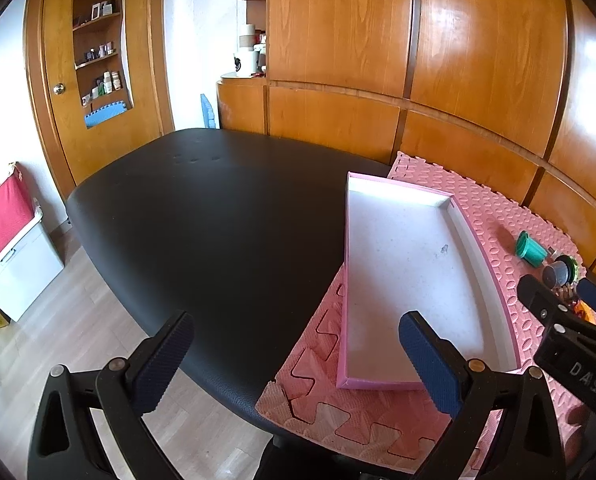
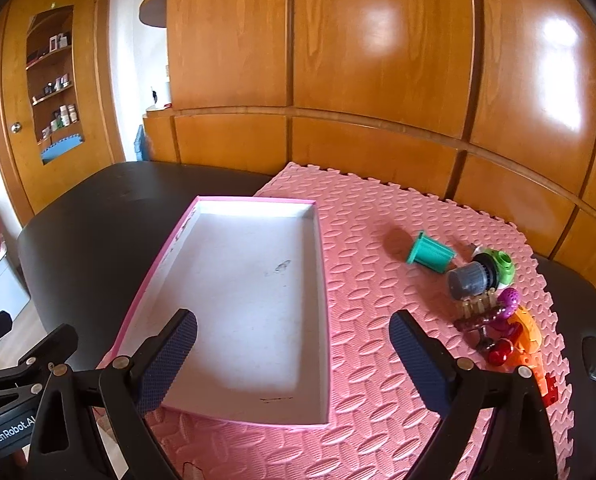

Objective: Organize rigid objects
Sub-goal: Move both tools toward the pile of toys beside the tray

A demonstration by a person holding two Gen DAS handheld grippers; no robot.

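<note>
While the pink tray [image 2: 233, 300] lies empty, both grippers (left [image 1: 293, 356], right [image 2: 293, 354]) gape — toys [image 2: 486, 292] beside it.

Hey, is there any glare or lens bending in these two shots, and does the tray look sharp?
Left wrist view: bright glare patches on the wood panels, and the tray edges bow from fisheye. Right wrist view: two glare spots on the panels, the tray sharp, the green spool casting a soft shadow on the mat.
</note>
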